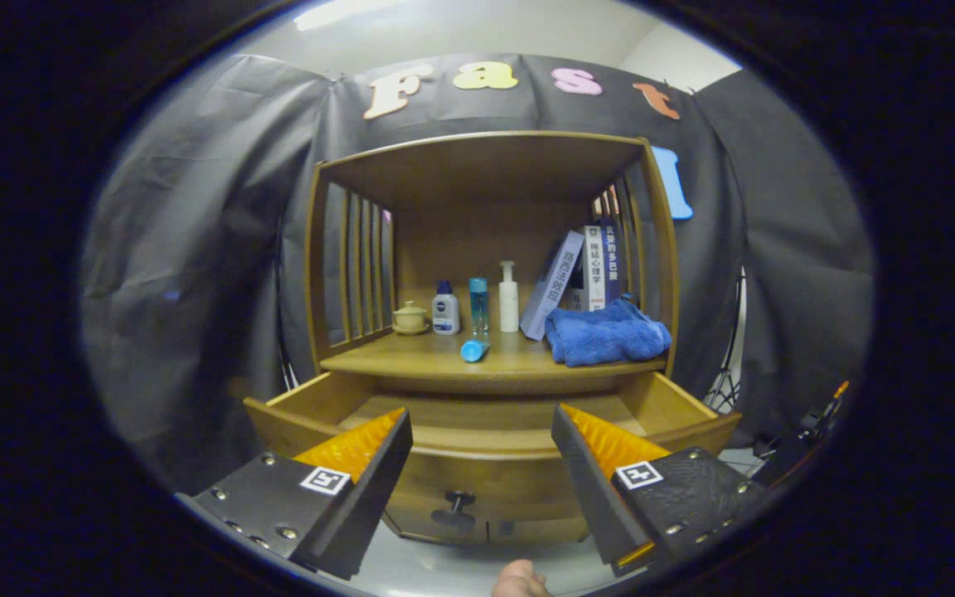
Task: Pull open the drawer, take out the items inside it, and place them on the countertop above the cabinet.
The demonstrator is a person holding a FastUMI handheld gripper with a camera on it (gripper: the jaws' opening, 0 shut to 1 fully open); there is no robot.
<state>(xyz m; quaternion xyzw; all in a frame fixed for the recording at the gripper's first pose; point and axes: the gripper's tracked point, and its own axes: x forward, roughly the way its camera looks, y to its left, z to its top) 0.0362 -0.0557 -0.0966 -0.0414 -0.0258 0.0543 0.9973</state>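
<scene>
the drawer stands pulled open and looks empty in its visible part, a blue towel and bottles sit on the surface above, and the gripper jaws hang wide apart near the drawer front, holding nothing.

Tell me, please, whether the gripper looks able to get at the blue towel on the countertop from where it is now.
Probably yes. The gripper is open and holds nothing, and the blue towel lies at the countertop's front right edge, beyond the open drawer. Nothing stands before it; the books are behind.
</scene>
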